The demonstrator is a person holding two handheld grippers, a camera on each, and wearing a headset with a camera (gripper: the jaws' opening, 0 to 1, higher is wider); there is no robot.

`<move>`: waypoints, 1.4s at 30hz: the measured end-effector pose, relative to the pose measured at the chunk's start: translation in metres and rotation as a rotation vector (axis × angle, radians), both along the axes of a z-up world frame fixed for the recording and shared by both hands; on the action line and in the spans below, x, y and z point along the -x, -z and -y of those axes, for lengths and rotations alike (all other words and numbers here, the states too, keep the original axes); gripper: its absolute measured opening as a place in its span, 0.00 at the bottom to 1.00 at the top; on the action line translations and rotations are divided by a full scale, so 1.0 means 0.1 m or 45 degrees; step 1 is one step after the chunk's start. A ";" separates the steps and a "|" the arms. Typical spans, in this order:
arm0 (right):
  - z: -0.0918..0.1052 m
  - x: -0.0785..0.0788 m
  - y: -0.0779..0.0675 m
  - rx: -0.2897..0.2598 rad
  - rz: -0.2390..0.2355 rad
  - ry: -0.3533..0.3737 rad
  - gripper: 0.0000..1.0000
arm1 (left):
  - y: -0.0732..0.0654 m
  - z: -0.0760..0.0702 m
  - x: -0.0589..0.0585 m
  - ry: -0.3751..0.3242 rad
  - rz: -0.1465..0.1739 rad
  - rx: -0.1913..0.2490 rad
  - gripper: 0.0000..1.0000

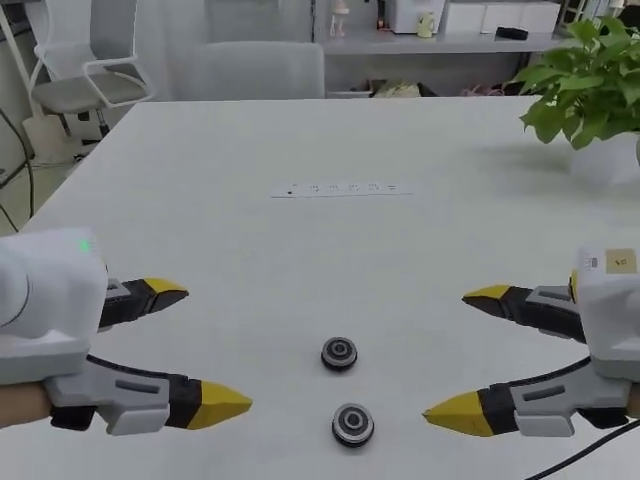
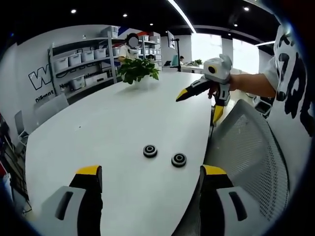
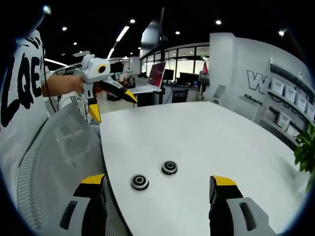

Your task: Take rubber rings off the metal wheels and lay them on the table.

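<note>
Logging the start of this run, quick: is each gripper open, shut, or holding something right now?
Left gripper: open, holding nothing.
Right gripper: open, holding nothing.

Far wheel [image 1: 339, 353] and near wheel [image 1: 353, 424] are lying flat, hub up, close together but not touching. Both are sitting between the left claw [image 1: 216, 347] and right claw [image 1: 445, 353], clear of every tip. Each is wearing a dark rubber ring [image 1: 326, 353] around a silvery metal centre. The near wheel is sitting level with the lower tips.
</note>
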State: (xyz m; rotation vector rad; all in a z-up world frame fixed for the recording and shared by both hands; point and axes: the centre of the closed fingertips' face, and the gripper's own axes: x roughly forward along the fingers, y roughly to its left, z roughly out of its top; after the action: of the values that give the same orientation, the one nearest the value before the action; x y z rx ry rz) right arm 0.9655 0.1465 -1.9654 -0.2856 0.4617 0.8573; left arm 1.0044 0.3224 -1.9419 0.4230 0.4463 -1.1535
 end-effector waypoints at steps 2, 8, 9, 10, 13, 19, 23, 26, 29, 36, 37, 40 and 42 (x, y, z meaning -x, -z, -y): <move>-0.01 0.01 0.03 0.002 -0.003 -0.006 0.85 | 0.02 0.02 0.00 0.010 0.002 -0.002 0.80; -0.03 0.01 0.09 -0.004 -0.015 -0.011 0.83 | 0.06 0.09 0.01 0.035 0.009 -0.007 0.79; -0.05 0.01 0.11 -0.005 -0.016 -0.013 0.83 | 0.07 0.09 0.01 0.037 0.010 -0.007 0.79; -0.06 0.02 0.12 -0.005 -0.016 -0.016 0.83 | 0.08 0.10 0.01 0.040 0.011 -0.007 0.79; -0.09 0.02 0.15 -0.009 -0.020 -0.030 0.82 | 0.12 0.13 0.02 0.059 0.009 -0.020 0.79; -0.10 0.00 0.19 -0.016 -0.025 -0.039 0.80 | 0.17 0.17 0.03 0.079 0.003 -0.030 0.79; -0.11 0.00 0.22 -0.013 -0.034 -0.047 0.79 | 0.19 0.20 0.04 0.086 -0.004 -0.029 0.78; -0.12 0.00 0.25 -0.012 -0.042 -0.051 0.78 | 0.21 0.22 0.04 0.091 -0.010 -0.025 0.77; -0.13 0.00 0.26 -0.017 -0.045 -0.056 0.78 | 0.23 0.23 0.05 0.090 -0.018 -0.023 0.77; -0.14 -0.02 0.28 -0.019 -0.046 -0.065 0.77 | 0.25 0.26 0.05 0.092 -0.025 -0.024 0.76; -0.14 -0.02 0.28 -0.019 -0.047 -0.067 0.76 | 0.26 0.27 0.05 0.093 -0.026 -0.024 0.76; -0.14 -0.02 0.29 -0.022 -0.044 -0.070 0.76 | 0.27 0.28 0.06 0.097 -0.028 -0.028 0.76; -0.15 -0.02 0.30 -0.025 -0.047 -0.072 0.76 | 0.27 0.29 0.06 0.098 -0.028 -0.028 0.76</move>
State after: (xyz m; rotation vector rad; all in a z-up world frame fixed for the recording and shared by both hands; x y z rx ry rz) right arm 0.9674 0.1614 -1.9954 -0.2660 0.4810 0.9233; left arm 0.9987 0.2935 -1.9694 0.4503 0.4655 -1.2300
